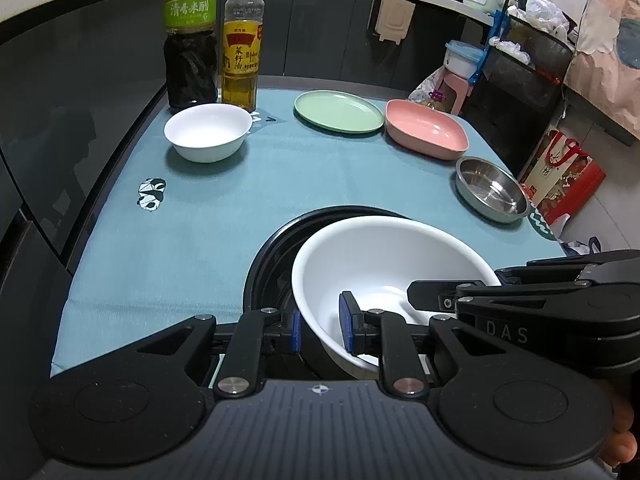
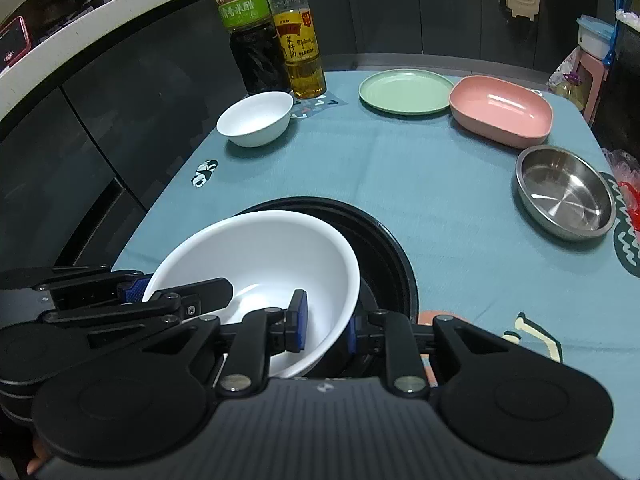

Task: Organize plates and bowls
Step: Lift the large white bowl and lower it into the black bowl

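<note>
A large white bowl (image 1: pixel 380 264) (image 2: pixel 260 256) sits tilted in a black round dish (image 1: pixel 272 264) (image 2: pixel 384 256) on the teal cloth, near the front edge. My left gripper (image 1: pixel 320 328) is shut on the bowl's near rim, one blue pad inside and one outside. My right gripper (image 2: pixel 325 327) grips the rim on the opposite side in the same way. Each gripper shows in the other's view, clamped on the rim. Farther back stand a small white bowl (image 1: pixel 208 132) (image 2: pixel 256 118), a green plate (image 1: pixel 338 111) (image 2: pixel 404 90), a pink dish (image 1: pixel 424 128) (image 2: pixel 500 110) and a steel bowl (image 1: pixel 490 190) (image 2: pixel 564 196).
Two tall bottles, a dark vinegar one (image 1: pixel 192 36) and a yellow oil one (image 1: pixel 242 44), stand at the back left behind the small bowl. Dark cabinets line the left. Bags and a pink stool crowd the floor to the right of the table.
</note>
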Available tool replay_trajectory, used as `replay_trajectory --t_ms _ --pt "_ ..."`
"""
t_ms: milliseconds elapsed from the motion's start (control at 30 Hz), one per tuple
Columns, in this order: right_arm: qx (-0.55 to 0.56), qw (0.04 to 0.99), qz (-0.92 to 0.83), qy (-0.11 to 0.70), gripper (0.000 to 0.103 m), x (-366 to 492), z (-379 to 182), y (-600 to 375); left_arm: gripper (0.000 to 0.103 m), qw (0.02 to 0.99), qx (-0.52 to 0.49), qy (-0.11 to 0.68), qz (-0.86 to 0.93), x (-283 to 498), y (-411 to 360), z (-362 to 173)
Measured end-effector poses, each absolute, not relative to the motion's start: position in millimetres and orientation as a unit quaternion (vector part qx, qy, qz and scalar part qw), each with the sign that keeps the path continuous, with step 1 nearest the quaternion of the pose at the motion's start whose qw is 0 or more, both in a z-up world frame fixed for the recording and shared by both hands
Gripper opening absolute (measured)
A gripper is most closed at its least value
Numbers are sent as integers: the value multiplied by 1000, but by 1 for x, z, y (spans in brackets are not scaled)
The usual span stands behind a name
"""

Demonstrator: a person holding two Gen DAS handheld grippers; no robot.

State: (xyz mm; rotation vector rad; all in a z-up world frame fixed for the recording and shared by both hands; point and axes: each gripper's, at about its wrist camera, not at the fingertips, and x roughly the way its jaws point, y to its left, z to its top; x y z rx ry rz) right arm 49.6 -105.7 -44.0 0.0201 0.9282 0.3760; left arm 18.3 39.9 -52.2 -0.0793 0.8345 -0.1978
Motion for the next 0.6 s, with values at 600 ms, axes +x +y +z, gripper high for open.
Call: replay_trajectory --t_ms 600 --pt "9 872 174 458 20 57 -54 -100 16 899 -44 427 -90 28 42 -66"
